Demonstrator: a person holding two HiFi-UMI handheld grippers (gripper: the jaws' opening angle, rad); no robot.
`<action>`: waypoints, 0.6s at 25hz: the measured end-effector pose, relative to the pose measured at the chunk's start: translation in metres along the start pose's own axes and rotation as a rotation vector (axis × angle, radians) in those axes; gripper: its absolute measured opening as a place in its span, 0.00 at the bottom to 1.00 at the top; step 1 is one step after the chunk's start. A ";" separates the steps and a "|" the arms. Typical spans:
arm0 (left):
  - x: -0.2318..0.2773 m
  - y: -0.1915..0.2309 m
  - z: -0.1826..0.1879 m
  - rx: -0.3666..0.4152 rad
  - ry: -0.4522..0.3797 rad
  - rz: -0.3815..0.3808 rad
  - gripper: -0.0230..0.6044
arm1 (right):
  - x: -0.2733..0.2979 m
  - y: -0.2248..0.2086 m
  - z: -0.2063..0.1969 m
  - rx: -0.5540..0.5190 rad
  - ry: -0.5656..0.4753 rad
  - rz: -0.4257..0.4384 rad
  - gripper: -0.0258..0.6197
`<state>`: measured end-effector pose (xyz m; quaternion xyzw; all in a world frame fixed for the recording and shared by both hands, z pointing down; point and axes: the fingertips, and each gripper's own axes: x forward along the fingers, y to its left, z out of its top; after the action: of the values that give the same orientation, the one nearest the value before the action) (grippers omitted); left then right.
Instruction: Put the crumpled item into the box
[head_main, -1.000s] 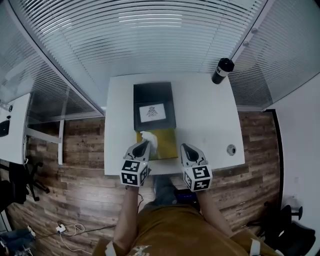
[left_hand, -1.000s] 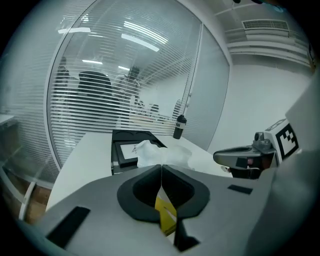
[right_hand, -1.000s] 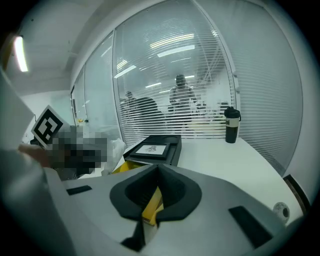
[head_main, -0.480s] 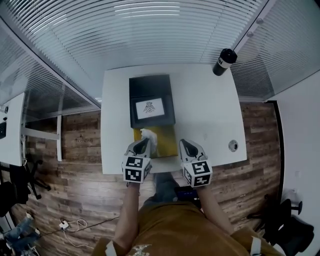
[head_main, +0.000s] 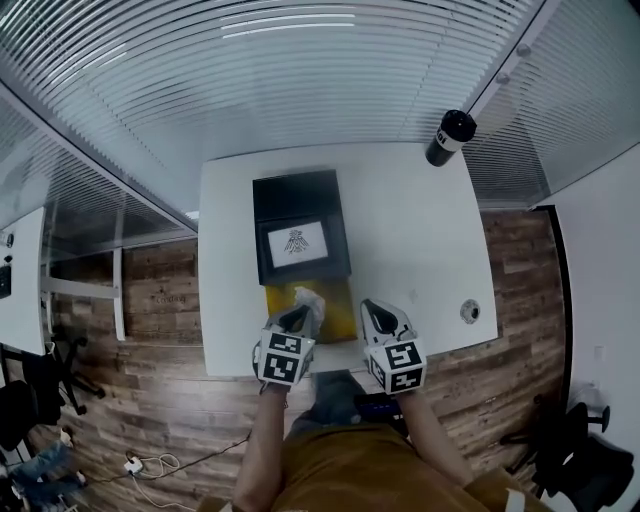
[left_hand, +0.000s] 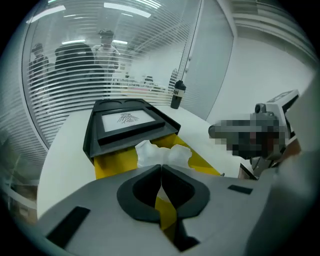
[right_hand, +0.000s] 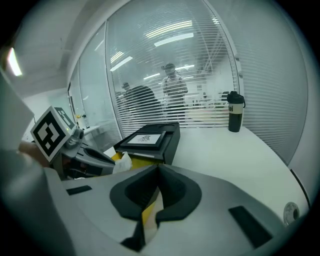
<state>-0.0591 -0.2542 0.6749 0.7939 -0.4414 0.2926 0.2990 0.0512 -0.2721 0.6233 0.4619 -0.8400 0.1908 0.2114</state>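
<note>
A white crumpled paper sits at the tips of my left gripper, over the yellow box bottom at the table's near edge. In the left gripper view the jaws are shut, and the paper bulges just past their tips, pinched there. A black lid with a white label lies behind the yellow box, tilted onto its far side. To the right, my right gripper is shut and holds nothing. The paper shows to its left.
A black bottle stands at the white table's far right corner. A round cable hole is near the front right edge. Glass walls with blinds surround the table, with people behind them. Wooden floor lies on both sides.
My left gripper has moved a little to the right with the paper, from the yellow box's left edge toward its middle. The right gripper has hardly moved.
</note>
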 end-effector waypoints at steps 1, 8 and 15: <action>0.003 -0.001 -0.002 0.006 0.022 -0.001 0.08 | 0.001 -0.001 -0.002 -0.003 0.006 0.001 0.06; 0.026 0.001 0.000 0.041 0.088 -0.006 0.08 | 0.006 -0.010 -0.005 -0.012 0.024 0.006 0.06; 0.033 -0.004 -0.013 0.064 0.178 -0.007 0.09 | 0.010 -0.012 -0.009 0.018 0.036 0.013 0.06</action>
<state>-0.0442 -0.2606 0.7060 0.7755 -0.4006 0.3747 0.3127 0.0583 -0.2810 0.6377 0.4549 -0.8373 0.2080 0.2209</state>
